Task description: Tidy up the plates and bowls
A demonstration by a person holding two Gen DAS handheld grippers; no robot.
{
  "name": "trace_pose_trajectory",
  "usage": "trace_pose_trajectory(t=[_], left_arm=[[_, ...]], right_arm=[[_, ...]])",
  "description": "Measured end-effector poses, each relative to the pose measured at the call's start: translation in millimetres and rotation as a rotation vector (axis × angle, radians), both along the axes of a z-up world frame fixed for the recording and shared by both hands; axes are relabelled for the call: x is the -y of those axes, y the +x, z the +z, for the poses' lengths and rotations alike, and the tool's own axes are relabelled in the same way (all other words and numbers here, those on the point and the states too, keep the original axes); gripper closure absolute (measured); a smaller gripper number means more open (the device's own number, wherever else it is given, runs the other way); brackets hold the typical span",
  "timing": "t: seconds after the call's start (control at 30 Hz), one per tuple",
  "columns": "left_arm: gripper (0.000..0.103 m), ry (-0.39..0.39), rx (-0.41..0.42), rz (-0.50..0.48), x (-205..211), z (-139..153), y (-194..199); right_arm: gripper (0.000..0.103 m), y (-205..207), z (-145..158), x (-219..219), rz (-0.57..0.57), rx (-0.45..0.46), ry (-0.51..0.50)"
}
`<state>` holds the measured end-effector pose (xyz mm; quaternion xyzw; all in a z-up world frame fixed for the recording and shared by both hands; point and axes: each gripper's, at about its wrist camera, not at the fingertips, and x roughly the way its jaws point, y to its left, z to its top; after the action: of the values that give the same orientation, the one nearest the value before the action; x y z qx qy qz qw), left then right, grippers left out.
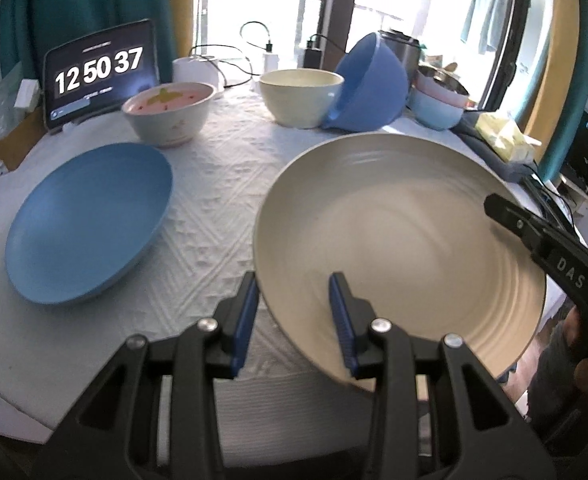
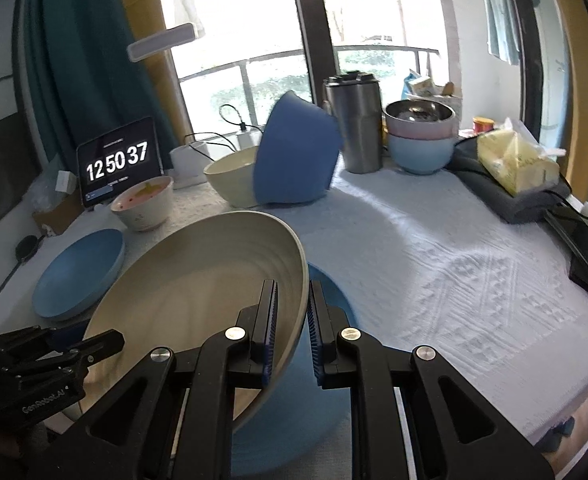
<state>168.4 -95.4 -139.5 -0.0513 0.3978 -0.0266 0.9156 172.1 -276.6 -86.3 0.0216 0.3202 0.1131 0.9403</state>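
A large cream plate hangs tilted above the white tablecloth, held at two sides. My left gripper is shut on its near rim, one blue pad outside and one inside. My right gripper is shut on the opposite rim of the cream plate. Each gripper shows in the other's view: the right gripper and the left gripper. A light blue plate shows just beneath the cream one. Another blue plate lies flat to the left.
At the back stand a pink-lined bowl, a cream bowl with a dark blue bowl leaning on it, and stacked bowls. A tablet clock, a steel tumbler and a tissue pack line the edges.
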Motion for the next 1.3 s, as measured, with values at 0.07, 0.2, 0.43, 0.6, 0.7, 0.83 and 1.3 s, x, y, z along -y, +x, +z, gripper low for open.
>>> trace_pose_trajectory(t=[0.07, 0.2, 0.43, 0.6, 0.7, 0.83, 1.3], left_arm=[[0.066, 0.007, -0.002, -0.011, 6, 0, 1], [0.066, 0.021, -0.008, -0.026, 14, -2, 4], [0.065, 0.063, -0.009, -0.017, 22, -3, 6], [0.064, 0.080, -0.010, -0.017, 25, -2, 6], [0.064, 0.077, -0.012, -0.016, 25, -2, 6], [0.064, 0.064, -0.016, -0.003, 19, -2, 6], [0.058, -0.002, 0.034, 0.044, -11, 6, -6]], right_arm=[[0.087, 1, -3, 6, -0.010, -0.008, 0.000], [0.087, 2, -6, 15, -0.025, -0.015, -0.001], [0.086, 5, -17, 23, -0.034, -0.057, -0.006], [0.086, 7, -24, 29, -0.067, -0.081, 0.003], [0.086, 8, -24, 33, -0.087, -0.077, -0.006], [0.085, 10, -23, 36, -0.098, -0.077, -0.014], [0.084, 8, -5, 21, -0.099, -0.044, -0.024]])
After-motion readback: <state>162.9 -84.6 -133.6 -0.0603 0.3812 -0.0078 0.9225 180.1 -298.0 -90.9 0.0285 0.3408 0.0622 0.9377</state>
